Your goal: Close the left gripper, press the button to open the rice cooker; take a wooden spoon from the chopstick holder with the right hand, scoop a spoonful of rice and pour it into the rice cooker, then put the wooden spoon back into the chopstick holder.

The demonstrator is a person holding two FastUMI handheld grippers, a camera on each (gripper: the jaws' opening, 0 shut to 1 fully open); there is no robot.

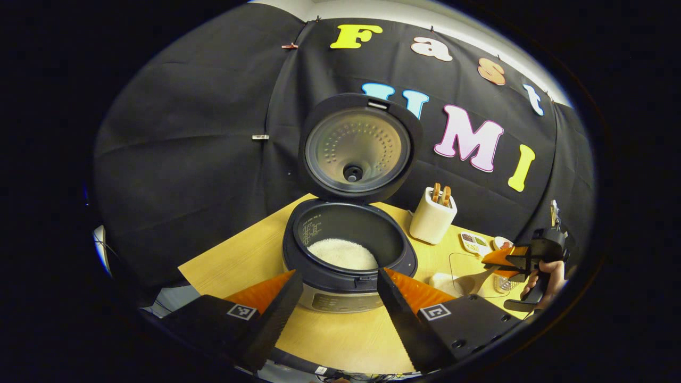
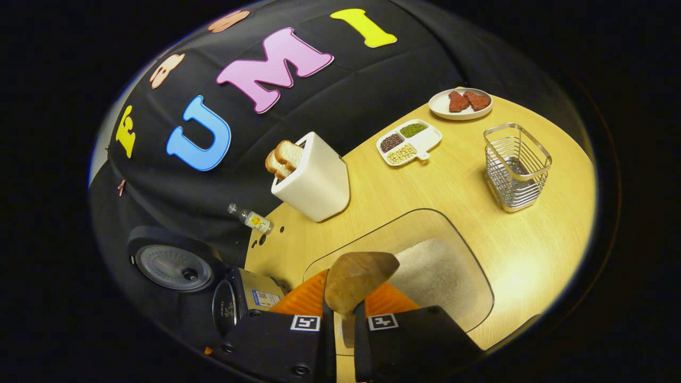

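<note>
The rice cooker (image 1: 348,266) stands open, its lid (image 1: 356,149) raised, with white rice in the inner pot (image 1: 343,254). My left gripper (image 1: 336,276) is open in front of it, one finger on each side of the cooker's front. My right gripper (image 2: 345,306) is shut on the handle of a wooden spoon (image 2: 357,276). The spoon's bowl hangs over the near edge of a glass container of rice (image 2: 433,271). In the left gripper view the right gripper (image 1: 518,259) holds the spoon (image 1: 471,280) low over that container (image 1: 441,280). A wire chopstick holder (image 2: 516,167) stands beyond, empty.
A white toaster (image 2: 314,181) with bread slices stands behind the container. A divided tray of beans (image 2: 408,141) and a plate of meat (image 2: 460,103) lie farther back. A small bottle (image 2: 250,218) lies by the cloth wall. A hand (image 1: 548,276) grips the right gripper.
</note>
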